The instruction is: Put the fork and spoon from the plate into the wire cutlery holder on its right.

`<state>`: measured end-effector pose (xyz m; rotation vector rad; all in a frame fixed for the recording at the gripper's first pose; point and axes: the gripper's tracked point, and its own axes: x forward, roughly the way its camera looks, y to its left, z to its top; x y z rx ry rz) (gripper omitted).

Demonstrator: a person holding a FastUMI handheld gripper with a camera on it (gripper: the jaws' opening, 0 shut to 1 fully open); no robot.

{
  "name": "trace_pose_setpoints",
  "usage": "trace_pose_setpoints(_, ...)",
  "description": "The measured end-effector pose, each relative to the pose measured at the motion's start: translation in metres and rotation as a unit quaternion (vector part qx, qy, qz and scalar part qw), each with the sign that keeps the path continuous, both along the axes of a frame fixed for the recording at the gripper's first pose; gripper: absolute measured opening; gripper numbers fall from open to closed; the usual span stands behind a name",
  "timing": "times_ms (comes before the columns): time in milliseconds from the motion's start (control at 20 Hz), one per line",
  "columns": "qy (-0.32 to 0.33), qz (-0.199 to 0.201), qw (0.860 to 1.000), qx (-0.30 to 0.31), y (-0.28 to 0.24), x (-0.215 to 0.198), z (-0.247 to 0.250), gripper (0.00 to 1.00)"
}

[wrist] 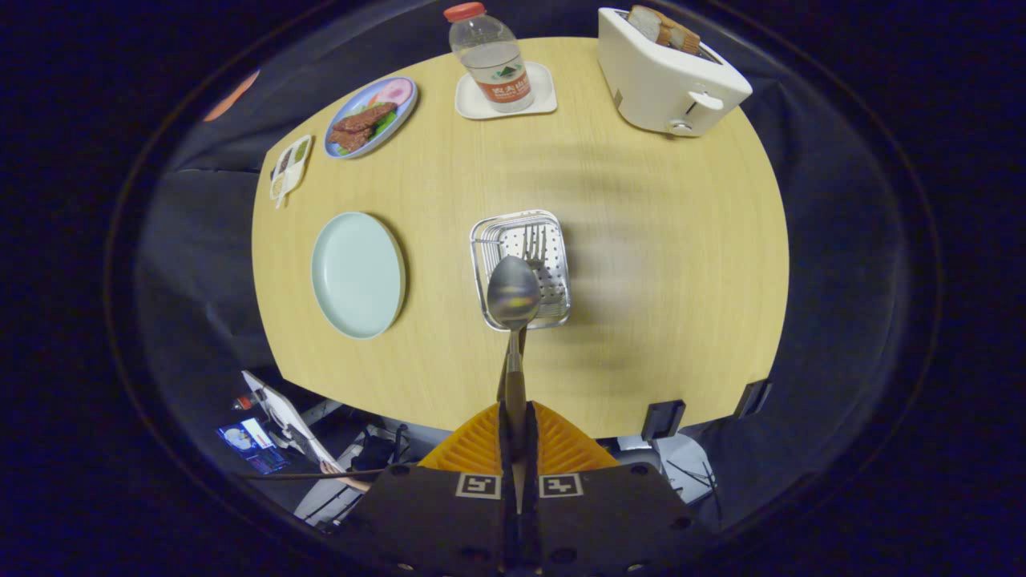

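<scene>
Orange fingers (481, 445) of the hand-held gripper (517, 437) are pressed together on the handle of the spoon (514, 292), which runs straight ahead from between them with its bowl raised over the near part of the holder (521, 268). The holder, a square wire basket with a perforated floor, stands on the table (657, 264) just to the right of the plate (357, 274). The fork (535, 240) is already inside the holder, its tines showing just beyond the spoon's bowl. The plate, pale green and round, has no cutlery left on it. Farther across the table, beyond the plate, lies a blue dish (370, 117) with slices of meat and some greens, and beside that a small white tray (289, 168) near the table's edge. A water bottle (490, 56) with a red cap stands on a white coaster (505, 92) at the far side, well beyond the holder. To the right of the bottle sits a white toaster (669, 76) with bread (664, 26) sticking up out of its slots.
</scene>
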<state>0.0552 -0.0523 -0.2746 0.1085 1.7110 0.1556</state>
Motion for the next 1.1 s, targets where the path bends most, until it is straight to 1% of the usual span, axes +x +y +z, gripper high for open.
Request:
trace_pose_setpoints(150,0.039,-0.001,0.999,-0.003,0.003,0.01,-0.004,0.03)
trace_pose_setpoints(200,0.047,0.005,0.999,-0.008,0.002,0.015,-0.007,0.03)
trace_pose_setpoints(250,0.052,0.007,0.999,-0.014,0.001,0.02,-0.011,0.02)
trace_pose_setpoints(300,0.054,0.0,0.998,-0.019,0.002,0.026,-0.014,0.06)
trace_pose_setpoints(400,0.05,0.005,0.998,-0.024,0.001,0.034,-0.017,0.07)
trace_pose_setpoints(450,0.038,0.006,0.999,-0.026,0.002,0.04,-0.018,0.1)
trace_pose_setpoints(650,-0.021,0.031,0.999,-0.005,0.017,0.042,-0.005,0.16)
trace_pose_setpoints(700,-0.039,0.037,0.999,-0.002,0.021,0.045,-0.004,0.27)
trace_pose_setpoints(750,-0.055,0.041,0.998,0.0,0.024,0.043,0.001,0.3)
trace_pose_setpoints(900,-0.099,0.046,0.994,0.018,0.045,0.028,0.013,0.35)
trace_pose_setpoints(1000,-0.159,0.052,0.985,0.027,0.063,0.021,0.025,0.39)
trace_pose_setpoints(1050,-0.195,0.056,0.979,0.027,0.071,0.017,0.032,0.43)
trace_pose_setpoints(1100,-0.233,0.051,0.971,0.031,0.083,0.014,0.04,0.48)
